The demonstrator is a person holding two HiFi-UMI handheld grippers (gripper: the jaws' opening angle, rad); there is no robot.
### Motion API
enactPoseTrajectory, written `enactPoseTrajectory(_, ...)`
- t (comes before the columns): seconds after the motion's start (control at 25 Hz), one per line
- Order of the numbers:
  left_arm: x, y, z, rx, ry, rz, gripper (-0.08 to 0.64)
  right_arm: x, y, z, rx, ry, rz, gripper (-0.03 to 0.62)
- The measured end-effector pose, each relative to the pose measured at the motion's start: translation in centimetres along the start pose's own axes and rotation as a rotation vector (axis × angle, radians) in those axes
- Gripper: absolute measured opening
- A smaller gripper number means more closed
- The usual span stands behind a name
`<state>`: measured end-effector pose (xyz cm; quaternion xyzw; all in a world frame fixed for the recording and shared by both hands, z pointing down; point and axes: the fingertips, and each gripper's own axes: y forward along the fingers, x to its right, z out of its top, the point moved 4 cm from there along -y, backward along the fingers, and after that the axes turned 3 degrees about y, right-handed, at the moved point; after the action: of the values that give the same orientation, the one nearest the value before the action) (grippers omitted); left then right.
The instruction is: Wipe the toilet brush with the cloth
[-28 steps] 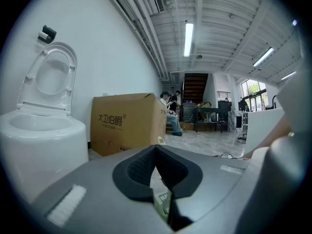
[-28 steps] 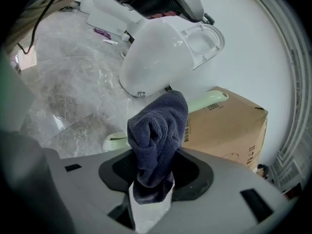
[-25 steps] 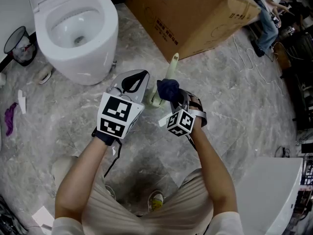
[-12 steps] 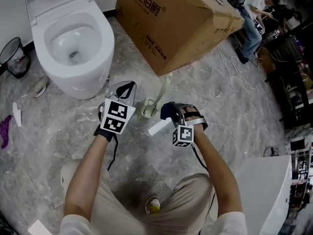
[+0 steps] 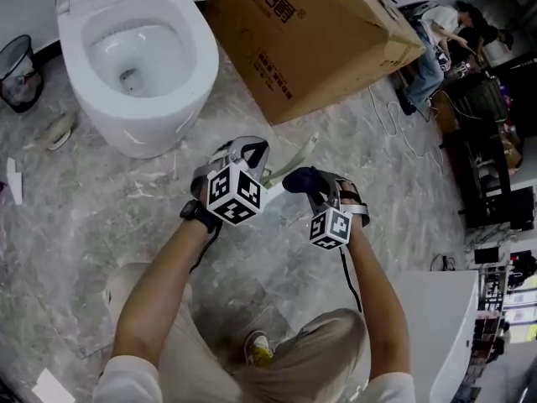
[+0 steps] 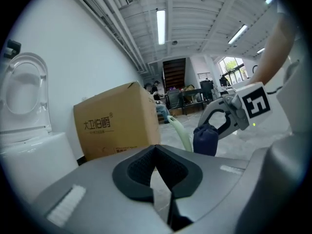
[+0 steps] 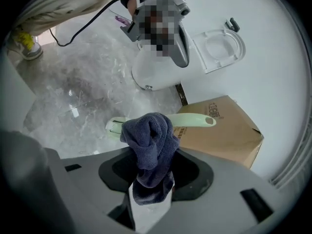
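1. At the far left a small dark bin (image 5: pixel 17 61) stands near the white toilet (image 5: pixel 180 99), whose lid is raised.
2. The left gripper (image 6: pixel 157 152) hangs over the grey marbled floor (image 5: pixel 109 217). Its jaws are pressed together with nothing between them.
3. The pale green toilet brush (image 5: pixel 295 153) leans tilted between the two grippers with its lower end at the floor. Its handle points toward the cardboard box (image 5: pixel 310 32), and neither gripper holds it.
4. The dark blue cloth (image 7: pixel 148 145) is bunched just beside the brush handle. Whether it touches the handle cannot be told.
5. The right gripper (image 7: pixel 150 182) is clamped on the cloth, which bulges out beyond its jaws.
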<state>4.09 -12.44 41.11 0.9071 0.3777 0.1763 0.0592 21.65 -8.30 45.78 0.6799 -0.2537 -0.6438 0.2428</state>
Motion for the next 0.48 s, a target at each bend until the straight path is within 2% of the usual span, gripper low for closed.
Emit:
enactPoseTrajectory(0.12,0.5,0.1,-1.8,-0.04,0.059,-0.019,0.0,-0.9,-0.3,0.6,0.001,0.01,0.048,0.183)
enactPoseTrajectory(0.2,-0.5,0.4,-1.1,-0.037,0.01,0.006,0.0,-1.3,-0.8,0.9,0.029,0.008,0.065,0.183)
enactPoseTrajectory(0.24,-1.0,0.6,0.0,-0.007,-0.033,0.016,0.0,-1.0,-1.2,1.0,0.044,0.048,0.051,0.181)
enactPoseTrajectory(0.32,-1.2,0.9,1.0,0.043,-0.09,0.008,0.0,-0.5,-2.2,1.2,0.073,0.209,0.008,0.179)
enactPoseTrajectory(0.4,-1.0,1.3,0.2,0.042,-0.092,0.001,0.0,0.4,-3.0,1.6,0.11,0.355,-0.032,0.179)
enactPoseTrajectory(0.48,-1.2,1.9,-0.6,0.027,-0.06,0.0,0.0,1.9,-2.8,2.0,0.142,0.425,-0.048,0.176)
